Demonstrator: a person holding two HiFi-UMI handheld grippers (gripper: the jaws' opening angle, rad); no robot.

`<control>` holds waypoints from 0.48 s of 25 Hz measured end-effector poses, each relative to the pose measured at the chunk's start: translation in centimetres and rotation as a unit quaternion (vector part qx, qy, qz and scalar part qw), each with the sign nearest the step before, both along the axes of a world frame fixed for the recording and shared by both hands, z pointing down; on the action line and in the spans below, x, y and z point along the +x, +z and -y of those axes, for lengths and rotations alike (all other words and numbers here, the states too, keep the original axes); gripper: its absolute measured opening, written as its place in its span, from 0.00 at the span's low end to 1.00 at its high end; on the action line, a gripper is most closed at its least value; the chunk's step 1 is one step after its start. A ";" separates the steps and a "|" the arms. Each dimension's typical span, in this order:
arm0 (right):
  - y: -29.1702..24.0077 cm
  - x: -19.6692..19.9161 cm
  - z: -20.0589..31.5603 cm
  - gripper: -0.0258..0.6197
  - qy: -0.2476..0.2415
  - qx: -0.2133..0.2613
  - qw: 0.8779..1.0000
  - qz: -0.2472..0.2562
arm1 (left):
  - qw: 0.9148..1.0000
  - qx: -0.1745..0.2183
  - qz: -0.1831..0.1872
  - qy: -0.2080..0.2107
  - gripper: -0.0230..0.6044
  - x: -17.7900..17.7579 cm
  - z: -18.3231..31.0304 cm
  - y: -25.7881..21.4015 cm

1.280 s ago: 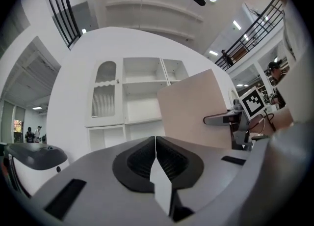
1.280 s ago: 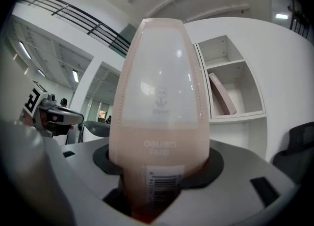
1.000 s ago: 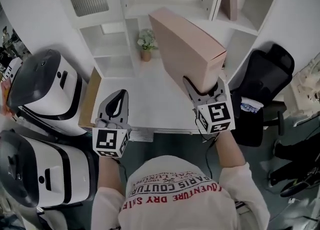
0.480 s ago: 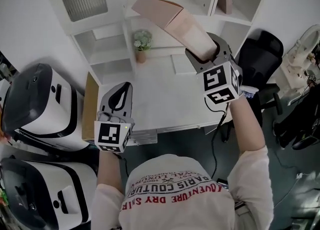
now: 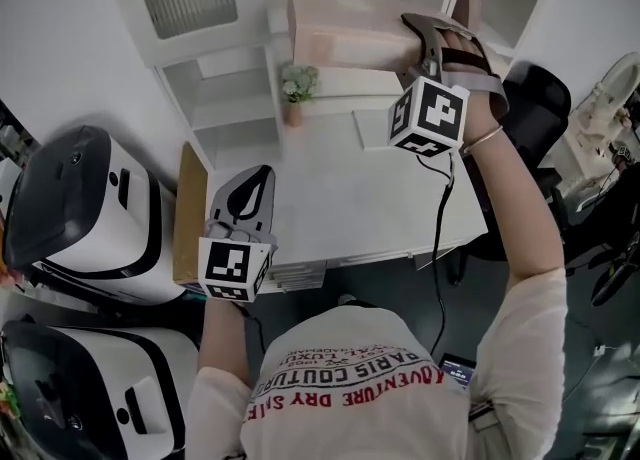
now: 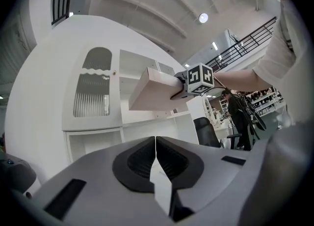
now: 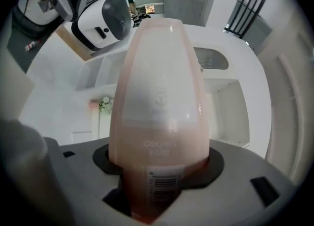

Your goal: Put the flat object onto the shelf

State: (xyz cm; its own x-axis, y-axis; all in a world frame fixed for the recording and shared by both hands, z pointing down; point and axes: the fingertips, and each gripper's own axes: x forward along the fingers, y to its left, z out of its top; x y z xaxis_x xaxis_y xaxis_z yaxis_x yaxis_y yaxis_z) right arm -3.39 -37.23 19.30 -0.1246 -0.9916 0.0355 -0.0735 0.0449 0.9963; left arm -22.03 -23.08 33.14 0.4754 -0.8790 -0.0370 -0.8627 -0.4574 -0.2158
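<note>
White shelving [image 5: 228, 98] stands behind a smooth white desk [image 5: 380, 198]. The right claw [image 5: 432, 40] is clamped on the near end of a flat, matte pink cardboard box [image 5: 345, 28], which juts straight out from it, level, before the upper shelves. The left claw [image 5: 243, 206] hovers over the desk, ribbed pads together, empty.

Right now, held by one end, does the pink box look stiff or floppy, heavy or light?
Probably stiff: the pink box juts straight from the right gripper without sagging. Likely light, since one end grip carries it.
</note>
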 end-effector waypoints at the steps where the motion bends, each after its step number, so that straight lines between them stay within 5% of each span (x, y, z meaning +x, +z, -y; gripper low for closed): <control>1: 0.0 -0.3 0.6 0.51 0.001 0.004 1.000 -0.010 | 1.000 0.000 -0.001 -0.002 0.07 -0.1 0.3 0.0; 12: 2.4 -3.2 8.3 0.53 -0.011 -0.043 0.999 -0.016 | 1.000 0.012 0.008 -0.027 0.07 -0.9 4.4 -0.9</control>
State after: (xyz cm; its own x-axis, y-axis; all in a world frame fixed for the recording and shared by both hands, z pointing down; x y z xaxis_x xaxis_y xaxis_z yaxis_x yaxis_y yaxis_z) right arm -6.62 -45.55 21.66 -0.1443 -0.9817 0.1244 -0.0401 0.1314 0.9905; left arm -22.97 -27.48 32.20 0.4275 -0.9025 -0.0522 -0.8826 -0.4042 -0.2403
